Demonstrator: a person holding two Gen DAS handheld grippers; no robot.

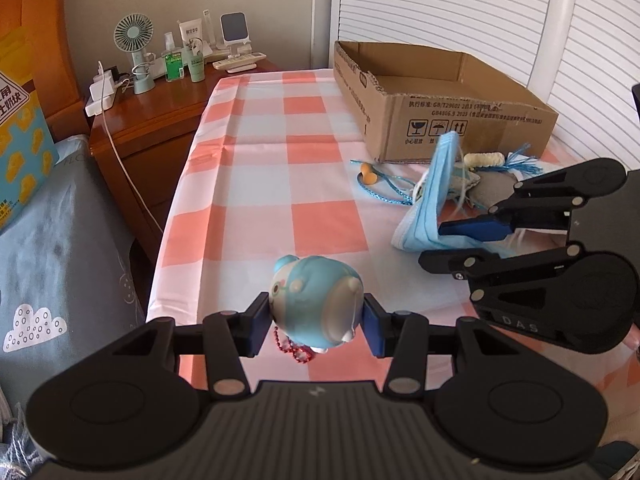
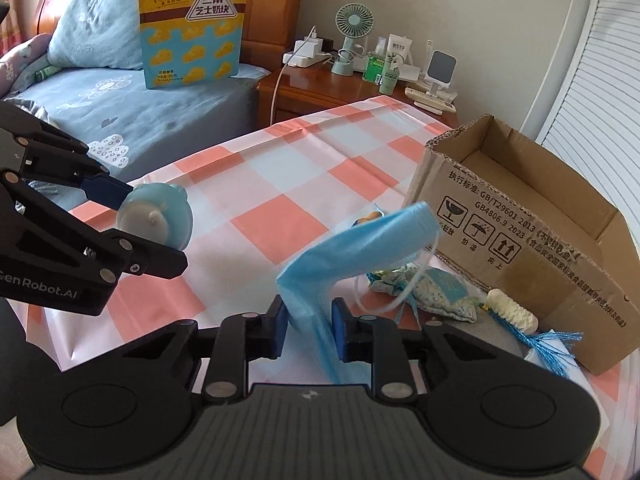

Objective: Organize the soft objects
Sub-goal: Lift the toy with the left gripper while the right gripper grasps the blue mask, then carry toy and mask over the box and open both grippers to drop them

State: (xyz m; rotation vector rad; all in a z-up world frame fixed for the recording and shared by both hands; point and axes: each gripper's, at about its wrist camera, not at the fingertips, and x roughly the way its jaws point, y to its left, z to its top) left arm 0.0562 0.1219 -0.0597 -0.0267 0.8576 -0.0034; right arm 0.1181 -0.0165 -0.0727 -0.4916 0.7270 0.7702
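My left gripper [image 1: 316, 324] is shut on a round light-blue squishy toy [image 1: 316, 300] with a red bead chain, held just above the near edge of the checked cloth. The right wrist view shows the same toy [image 2: 160, 216] in the left gripper [image 2: 152, 228]. My right gripper [image 2: 310, 330] is shut on a blue face mask [image 2: 360, 240], which is folded and stands up from between the pads with its ear loops dangling. In the left wrist view the right gripper [image 1: 434, 245] grips the mask [image 1: 436, 184] at its lower end, in front of the box.
An open cardboard box [image 2: 520, 208] stands at the back right of the table [image 1: 280, 184]. A patterned sachet [image 2: 436, 292], a cream knitted piece with a blue tassel [image 2: 512, 314] and orange earplugs on a blue cord [image 1: 370, 174] lie before it. A nightstand [image 1: 160, 116] and bed [image 2: 120, 120] flank the left.
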